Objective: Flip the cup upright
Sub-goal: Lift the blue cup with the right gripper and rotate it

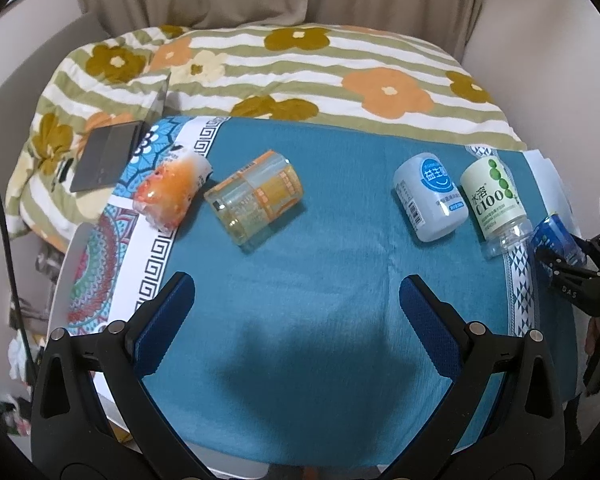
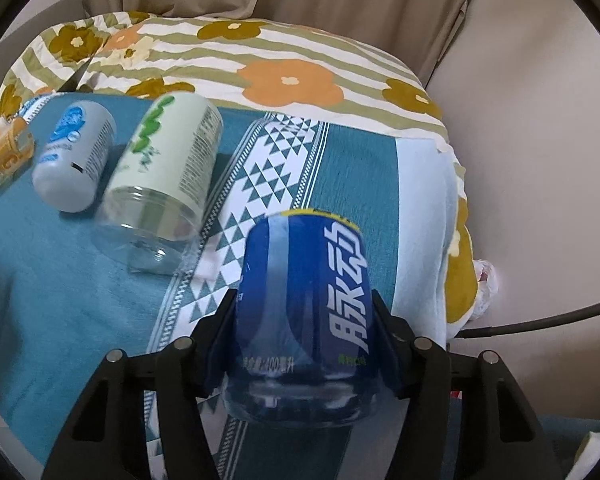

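Observation:
My right gripper (image 2: 304, 320) is shut on a blue-labelled clear cup (image 2: 300, 312), which lies tilted between the jaws, its closed clear end toward the camera. It also shows at the right edge of the left wrist view (image 1: 556, 240), held above the cloth's right border. My left gripper (image 1: 296, 304) is open and empty above the teal cloth (image 1: 320, 260). Several other cups lie on their sides: an orange fish-print one (image 1: 172, 192), an orange-labelled clear one (image 1: 256, 196), a pale blue one (image 1: 430, 200) and a green-labelled one (image 1: 496, 204).
A flowered striped quilt (image 1: 320, 76) lies behind the cloth. A grey laptop (image 1: 108, 152) sits at the back left. Beige curtains hang behind. The pale blue cup (image 2: 74, 160) and green-labelled cup (image 2: 164, 168) lie left of my right gripper.

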